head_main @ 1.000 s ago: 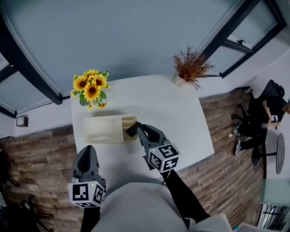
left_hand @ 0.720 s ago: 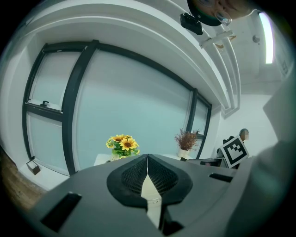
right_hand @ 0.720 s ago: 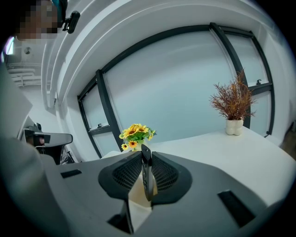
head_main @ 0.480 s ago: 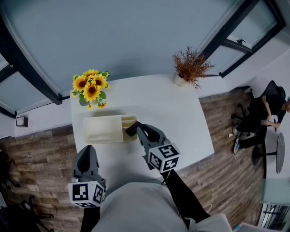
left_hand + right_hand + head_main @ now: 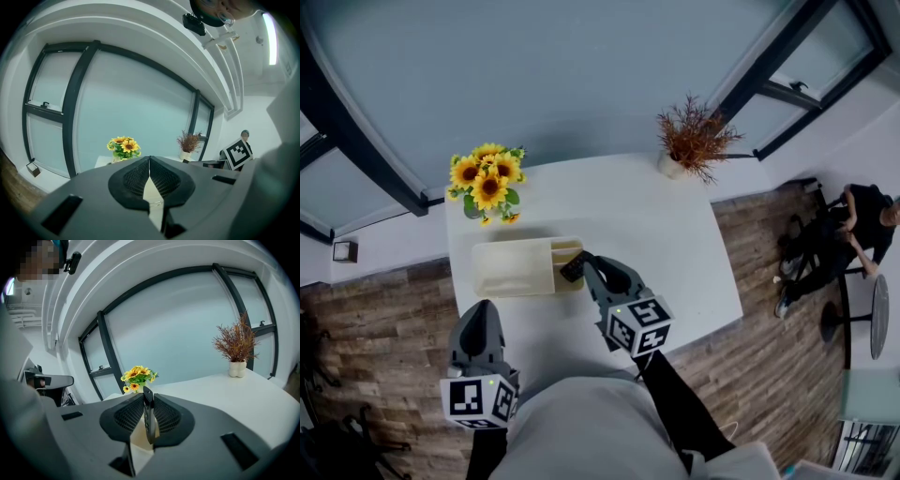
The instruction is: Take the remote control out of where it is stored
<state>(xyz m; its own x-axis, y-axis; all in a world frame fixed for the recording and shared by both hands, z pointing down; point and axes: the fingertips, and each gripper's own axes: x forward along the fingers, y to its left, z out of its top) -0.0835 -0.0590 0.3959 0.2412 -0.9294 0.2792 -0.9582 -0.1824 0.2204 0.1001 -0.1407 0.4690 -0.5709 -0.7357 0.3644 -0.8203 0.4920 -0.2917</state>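
A slim black remote control (image 5: pixel 571 267) stands on edge between the pads of my right gripper (image 5: pixel 584 266), at the right end of a translucent cream storage box (image 5: pixel 511 269) on the white table (image 5: pixel 675 244). In the right gripper view the remote (image 5: pixel 148 418) is clamped upright between the jaws of that gripper (image 5: pixel 148 404), and the box's pale rim shows just below. My left gripper (image 5: pixel 480 309) hangs at the table's front edge, left of the box. Seen in the left gripper view, this gripper (image 5: pixel 149 161) has its jaws shut together with nothing between them.
A vase of sunflowers (image 5: pixel 488 182) stands at the table's back left, behind the box. A dried reddish plant in a white pot (image 5: pixel 694 139) sits at the back right corner. A person sits on a chair (image 5: pixel 853 225) on the wooden floor at the far right.
Both grippers and the remote have stayed where they were. Only the seated person at the far right has shifted.
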